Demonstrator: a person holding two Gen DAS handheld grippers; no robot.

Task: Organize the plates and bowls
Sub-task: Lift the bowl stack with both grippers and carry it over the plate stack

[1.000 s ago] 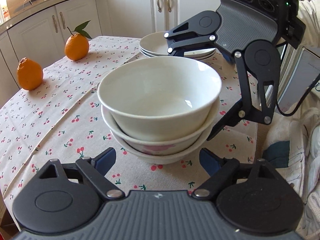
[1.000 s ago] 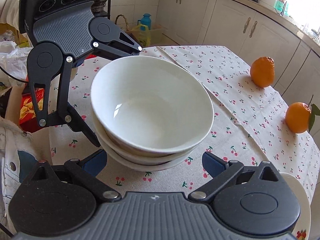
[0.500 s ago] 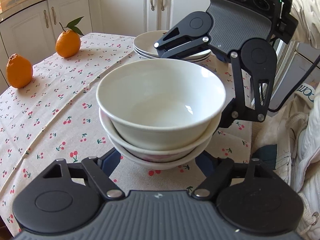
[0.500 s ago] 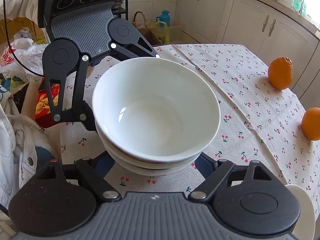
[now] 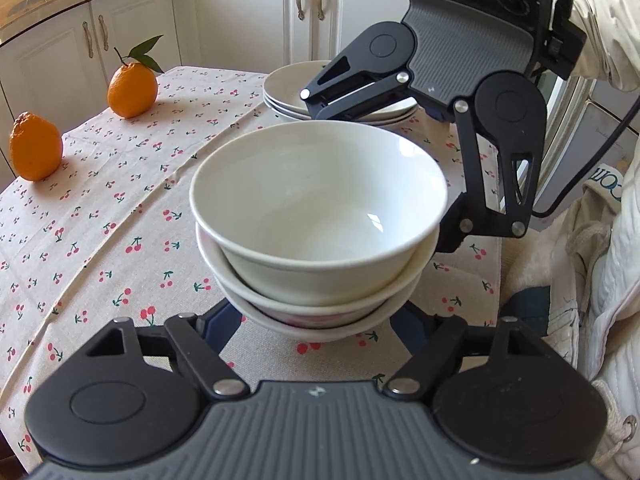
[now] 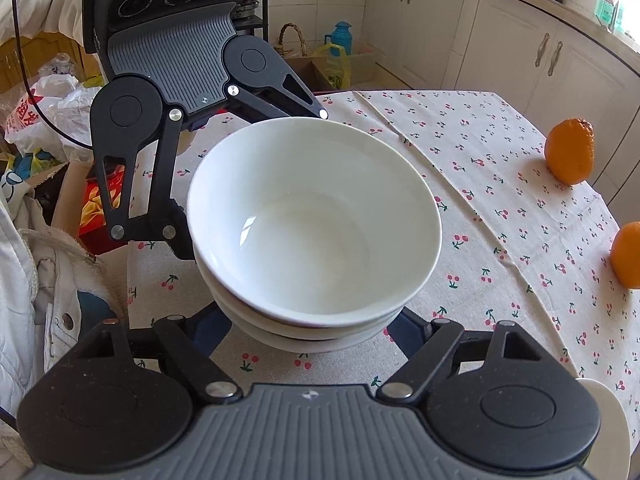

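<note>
The left tongs [image 5: 316, 320] and the right tongs [image 6: 312, 328] face each other across a stack of three nested white ceramic bowls [image 5: 320, 220], each pair having just closed inward to clasp the lowest bowl from opposite sides, blue pads [image 5: 218, 328] tucked under its flare; whether the pads press hard cannot be told, since the bowls hide the contact. The stack stands near the edge of a round worktop [image 5: 80, 216] covered with a beige cloth printed with small red cherries. Behind it, partly hidden by the right tongs' black linkage, lies a pile of three shallow white plates [image 5: 284, 92]; a further white plate rim [image 6: 612, 420] shows at the corner of the right wrist view. Two oranges rest well apart from the bowls: a round orange with stem and green leaves [image 5: 132, 88] and a knobbly, leafless orange [image 5: 36, 146]. White kitchen cabinets with metal handles [image 5: 240, 20] line the background. A person's padded white sleeve [image 5: 604, 52] holds the right tool. Beyond the worktop's edge are plastic bags, a wicker basket and a blue bottle [image 6: 342, 36]. Lettering on fabric at the side is too cropped to read.
</note>
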